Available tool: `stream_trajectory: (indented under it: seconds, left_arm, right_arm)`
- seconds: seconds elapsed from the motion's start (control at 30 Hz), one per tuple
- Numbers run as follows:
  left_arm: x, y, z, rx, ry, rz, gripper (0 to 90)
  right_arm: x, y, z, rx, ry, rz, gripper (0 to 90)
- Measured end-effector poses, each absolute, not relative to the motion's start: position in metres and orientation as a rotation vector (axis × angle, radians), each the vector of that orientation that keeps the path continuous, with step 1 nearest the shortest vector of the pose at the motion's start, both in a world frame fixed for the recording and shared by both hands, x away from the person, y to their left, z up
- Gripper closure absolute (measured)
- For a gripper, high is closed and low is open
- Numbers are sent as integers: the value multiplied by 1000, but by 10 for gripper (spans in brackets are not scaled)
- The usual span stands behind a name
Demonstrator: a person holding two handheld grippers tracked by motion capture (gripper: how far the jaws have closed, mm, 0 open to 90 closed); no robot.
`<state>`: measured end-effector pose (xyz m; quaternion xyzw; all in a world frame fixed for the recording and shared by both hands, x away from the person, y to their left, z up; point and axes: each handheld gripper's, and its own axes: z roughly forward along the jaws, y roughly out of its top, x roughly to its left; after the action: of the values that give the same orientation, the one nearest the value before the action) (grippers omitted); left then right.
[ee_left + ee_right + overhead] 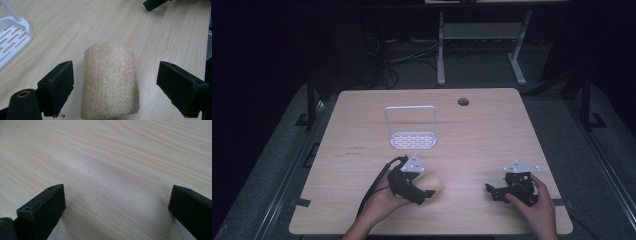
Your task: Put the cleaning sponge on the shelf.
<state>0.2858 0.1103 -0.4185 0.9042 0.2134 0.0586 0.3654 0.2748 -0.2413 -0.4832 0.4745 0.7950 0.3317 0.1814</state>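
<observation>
Left gripper spread wide, straddling the loofah roll lying flat on the table, untouched. Right gripper wide too, over bare wood. White rack holding nothing.

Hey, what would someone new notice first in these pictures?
Most likely the tan loofah roll, lying on the table between the open jaws of the left gripper, with a gap on each side. Next the white rack standing farther back, left of centre. The right gripper sits open over bare wood near the table's right front.
</observation>
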Motion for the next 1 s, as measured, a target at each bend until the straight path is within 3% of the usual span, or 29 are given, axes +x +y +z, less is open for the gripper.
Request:
stream_trajectory:
  seconds: [1.0]
  left_arm:
    - [295,87,-444,2461,575,132,140]
  right_arm:
    - [275,-241,-483,1340,2245,937,7]
